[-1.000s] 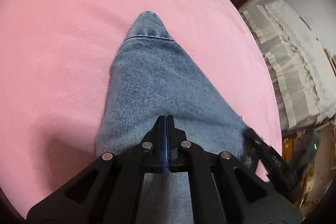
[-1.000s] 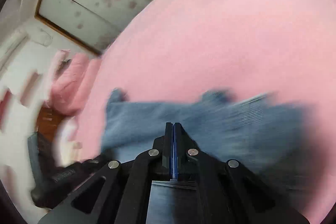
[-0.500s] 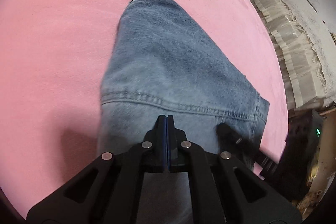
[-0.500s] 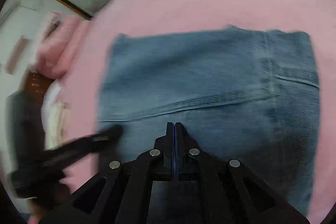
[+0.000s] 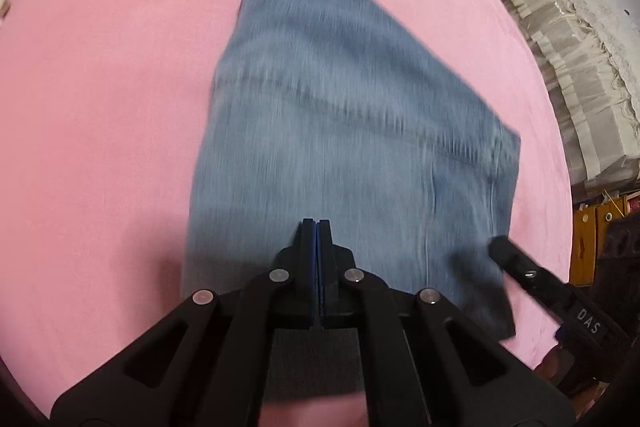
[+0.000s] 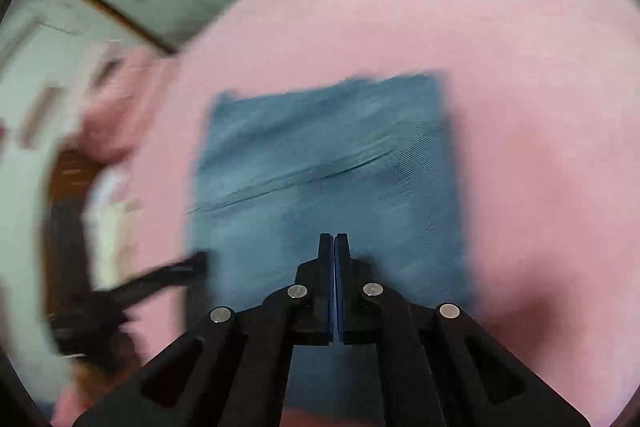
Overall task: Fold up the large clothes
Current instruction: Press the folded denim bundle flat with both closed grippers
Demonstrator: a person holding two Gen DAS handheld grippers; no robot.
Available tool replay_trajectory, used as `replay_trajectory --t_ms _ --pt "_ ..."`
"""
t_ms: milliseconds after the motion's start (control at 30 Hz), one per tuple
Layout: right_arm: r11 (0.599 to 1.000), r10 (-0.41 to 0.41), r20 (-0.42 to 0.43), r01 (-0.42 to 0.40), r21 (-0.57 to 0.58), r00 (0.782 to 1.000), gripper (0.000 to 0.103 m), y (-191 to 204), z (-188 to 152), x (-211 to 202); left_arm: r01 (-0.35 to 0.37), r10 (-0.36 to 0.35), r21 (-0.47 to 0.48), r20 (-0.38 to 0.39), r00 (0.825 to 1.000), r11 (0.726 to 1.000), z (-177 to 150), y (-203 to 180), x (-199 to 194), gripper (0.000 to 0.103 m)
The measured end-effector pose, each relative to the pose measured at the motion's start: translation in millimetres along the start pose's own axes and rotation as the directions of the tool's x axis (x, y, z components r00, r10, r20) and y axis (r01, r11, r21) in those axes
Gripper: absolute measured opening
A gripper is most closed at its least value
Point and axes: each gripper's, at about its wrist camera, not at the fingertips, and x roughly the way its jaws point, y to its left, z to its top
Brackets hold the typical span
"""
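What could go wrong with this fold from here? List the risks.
1. Both grippers are shut, the left gripper and the right gripper, over the jeans; whether either pinches denim is unclear, so a layer may drag and undo the fold.
2. The right gripper comes close to the jeans' near right corner, which looks uneven; it could snag there.
3. Both views are motion-blurred, so fast moves may skew the stack on the pink cover.
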Motion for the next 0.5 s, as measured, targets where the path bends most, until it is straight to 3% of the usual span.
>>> replay_trajectory --t_ms 67,100,200,267,300,367,500 --pt "0.998 -0.036 -0.067 0.039 0.051 0.997 0.001 10 -12 33 -0.01 0.009 0.029 0.021 1.0 1.0 -16 0 -9 0.001" --pt "0.992 -0.114 -0.088 0.119 0.047 0.99 0.001 9 -18 41 -0.01 0.008 0.043 0.028 1.0 0.999 -21 0 -14 0.001" --pt "0.978 -0.198 -0.034 0.2 0.057 0.98 0.001 6 -30 32 -0.021 0.021 0.028 0.006 1.0 0.999 -31 3 -23 0.001" --pt "0.941 -0.334 -0.001 0.334 0.051 0.943 0.001 6 -37 14 -0.035 0.035 0.027 -0.005 0.999 0.999 -37 6 -31 0.001" --pt "0.933 -0.358 -0.005 0.358 0.039 0.934 0.001 10 -40 9 -0.053 0.053 0.033 -0.008 0.999 0.998 -40 5 -35 0.001" --pt "0.935 -0.35 -0.048 0.352 0.034 0.935 0.002 17 -43 8 -0.095 0.096 0.044 -0.022 0.995 0.995 -45 3 -41 0.001" --pt "0.94 -0.338 -0.114 0.34 0.001 0.934 0.026 16 -56 -38 -0.184 0.19 0.073 -0.08 0.979 0.98 -52 -9 -49 0.004"
